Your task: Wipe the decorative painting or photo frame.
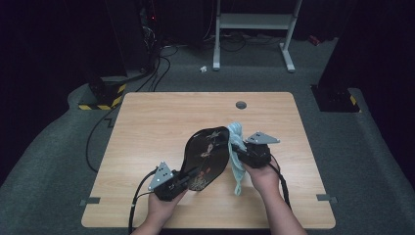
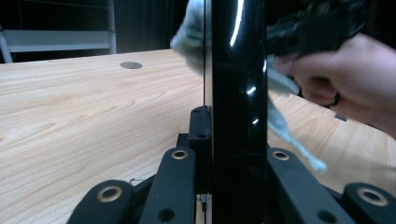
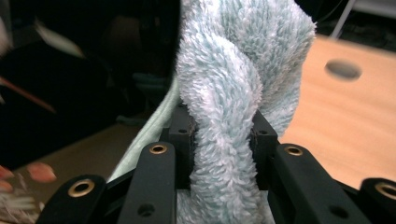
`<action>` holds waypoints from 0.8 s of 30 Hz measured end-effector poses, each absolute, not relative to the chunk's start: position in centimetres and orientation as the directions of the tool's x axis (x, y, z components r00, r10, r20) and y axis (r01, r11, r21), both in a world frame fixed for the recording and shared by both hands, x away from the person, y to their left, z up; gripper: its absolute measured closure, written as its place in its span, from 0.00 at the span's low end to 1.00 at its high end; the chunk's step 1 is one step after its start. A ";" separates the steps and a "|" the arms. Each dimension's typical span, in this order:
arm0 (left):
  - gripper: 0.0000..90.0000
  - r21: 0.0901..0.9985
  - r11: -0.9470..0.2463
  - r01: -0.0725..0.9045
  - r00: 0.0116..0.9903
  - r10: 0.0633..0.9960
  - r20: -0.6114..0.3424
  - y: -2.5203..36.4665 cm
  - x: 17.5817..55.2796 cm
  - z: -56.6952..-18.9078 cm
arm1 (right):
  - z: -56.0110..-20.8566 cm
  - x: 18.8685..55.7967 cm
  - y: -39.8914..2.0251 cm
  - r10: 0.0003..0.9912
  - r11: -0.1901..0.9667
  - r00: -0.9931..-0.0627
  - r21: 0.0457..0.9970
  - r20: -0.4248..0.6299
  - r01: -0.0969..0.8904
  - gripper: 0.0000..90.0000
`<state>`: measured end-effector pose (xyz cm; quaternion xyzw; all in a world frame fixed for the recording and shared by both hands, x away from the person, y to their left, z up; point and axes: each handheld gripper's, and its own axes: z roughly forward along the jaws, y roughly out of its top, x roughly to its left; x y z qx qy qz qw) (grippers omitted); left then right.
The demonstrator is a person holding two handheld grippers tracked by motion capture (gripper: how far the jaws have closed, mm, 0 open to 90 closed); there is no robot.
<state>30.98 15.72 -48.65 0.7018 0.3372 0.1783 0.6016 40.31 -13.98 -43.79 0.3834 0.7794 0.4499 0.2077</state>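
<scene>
High view: glossy black patterned tray

I see a glossy black oval tray with a painted floral motif, held tilted on edge above the bench, its near rim clamped. A fluffy pale-blue cloth is bunched and pinched against the tray's right rim, with a loose tail hanging down towards the bench.
</scene>
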 end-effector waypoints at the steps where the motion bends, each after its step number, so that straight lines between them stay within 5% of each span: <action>1: 0.89 0.965 -0.049 0.259 0.709 0.688 -0.155 15.7 31.0 -48.6 | -43.3 40.3 -13.9 0.785 0.304 -0.619 0.864 0.011 0.401 0.77; 18: 0.89 0.964 -0.050 0.261 0.709 0.688 -0.156 15.7 31.0 -48.6 | -37.4 38.8 -13.3 0.772 0.288 -0.631 0.926 -0.074 0.244 0.76; 24: 0.89 0.964 -0.051 0.261 0.710 0.686 -0.156 15.8 31.0 -48.6 | -37.5 38.9 -13.4 0.773 0.293 -0.631 0.920 -0.066 0.262 0.75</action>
